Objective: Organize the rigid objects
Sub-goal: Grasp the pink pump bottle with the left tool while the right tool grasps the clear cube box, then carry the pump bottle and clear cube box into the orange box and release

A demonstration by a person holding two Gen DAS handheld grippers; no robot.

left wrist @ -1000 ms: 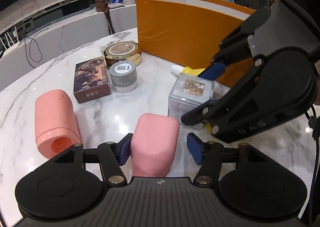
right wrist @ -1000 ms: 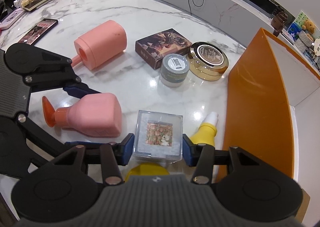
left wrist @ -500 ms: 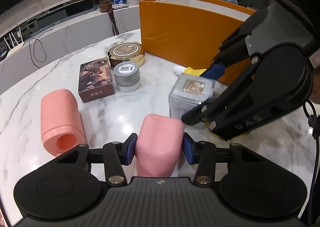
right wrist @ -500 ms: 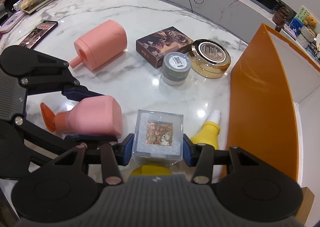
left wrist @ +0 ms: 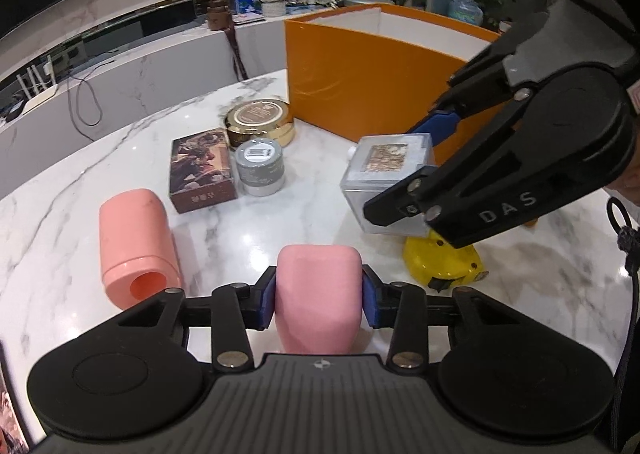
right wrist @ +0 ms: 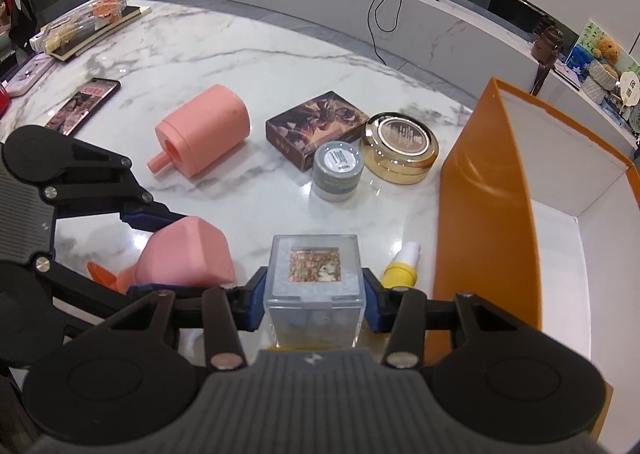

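left gripper (left wrist: 319, 291): clamped on pink bottle (left wrist: 318, 296), bottom centre
right gripper (right wrist: 314, 296): clamped on clear cube (right wrist: 315, 286), bottom centre

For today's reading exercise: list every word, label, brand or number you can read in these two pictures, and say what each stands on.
"DAS": on the side of the right gripper.
Brown box: print on its front edge, too blurred to read.
Grey jar: lid label with barcode, too small to read.
Gold tin: lid lettering, blurred.
Phone: red screen text, unreadable.
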